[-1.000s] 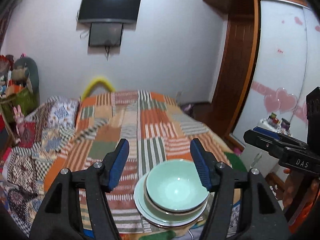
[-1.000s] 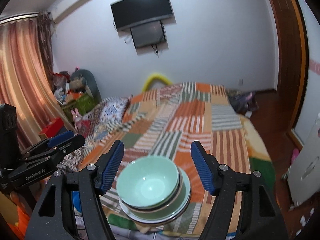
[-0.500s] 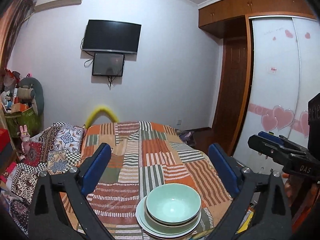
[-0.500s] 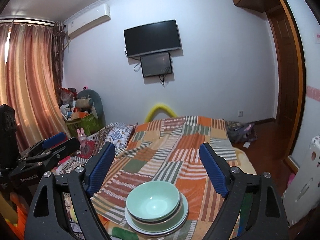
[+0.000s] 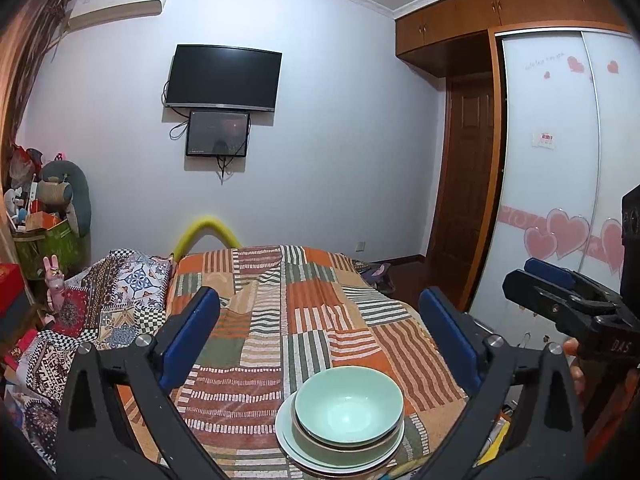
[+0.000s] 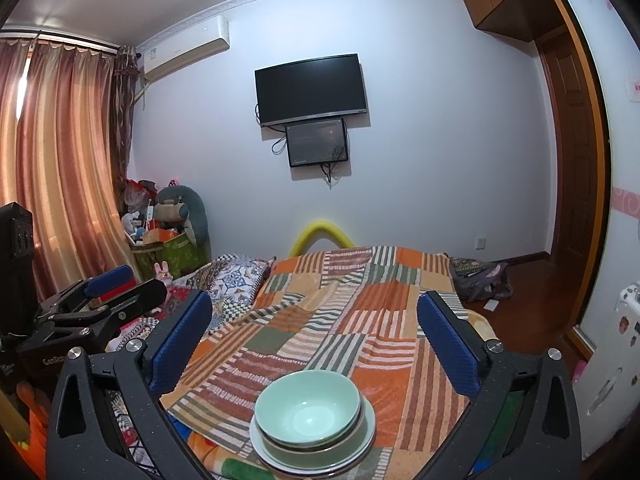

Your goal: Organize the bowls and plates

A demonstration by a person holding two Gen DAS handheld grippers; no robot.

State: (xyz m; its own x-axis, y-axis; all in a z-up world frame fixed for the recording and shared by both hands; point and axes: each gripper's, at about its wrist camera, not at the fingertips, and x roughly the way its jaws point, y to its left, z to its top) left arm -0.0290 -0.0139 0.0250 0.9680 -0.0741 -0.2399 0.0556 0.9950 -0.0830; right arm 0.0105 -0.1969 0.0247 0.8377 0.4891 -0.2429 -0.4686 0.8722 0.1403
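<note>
Bowls [image 5: 349, 405] sat nested, pale green, on a stack of plates [image 5: 296, 446] at the near edge of the bed [image 5: 304, 320], on its striped patchwork blanket [image 6: 360, 320]. Left gripper [image 5: 320, 340] hung just behind the stack, blue-padded fingers [image 5: 188, 338] spread wide, nothing between them! Right gripper [image 6: 316, 344] beside it, its jaws opening too, fingers [image 6: 448, 344] far apart and clear of the crockery. Each gripper showed at the edge of the other's view. Beyond the bed, a dark television [image 5: 222, 77] hung on the far wall, a wardrobe [image 5: 560, 160] standing to the right.
</note>
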